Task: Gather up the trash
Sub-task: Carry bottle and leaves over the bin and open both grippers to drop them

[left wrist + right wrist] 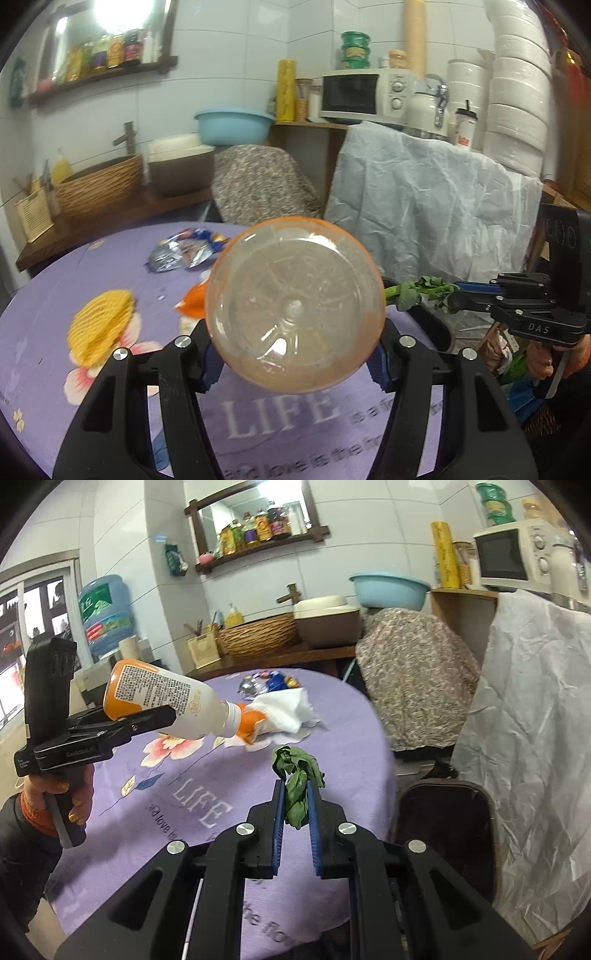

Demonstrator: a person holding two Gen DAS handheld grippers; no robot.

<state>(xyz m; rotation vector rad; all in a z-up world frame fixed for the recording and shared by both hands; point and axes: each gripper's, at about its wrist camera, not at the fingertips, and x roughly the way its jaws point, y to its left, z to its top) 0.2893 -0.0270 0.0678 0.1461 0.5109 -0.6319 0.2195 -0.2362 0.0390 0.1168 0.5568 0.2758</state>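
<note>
L gripper (293, 354): blue ribbed pads pinching clear plastic bottle (295, 304) w/ orange label, round ribbed base facing cam, held above purple floral tablecloth (92, 280). Left of it: yellow crinkly mesh wrap (101, 326); ahead-left, shiny foil wrapper (184, 249). Past bottle neck: crumpled white tissue (284, 709). R gripper (297, 808): pads pressed on limp green leafy scrap (297, 775), over table edge. Right of it, lower: dark rounded bin (443, 827).
</note>
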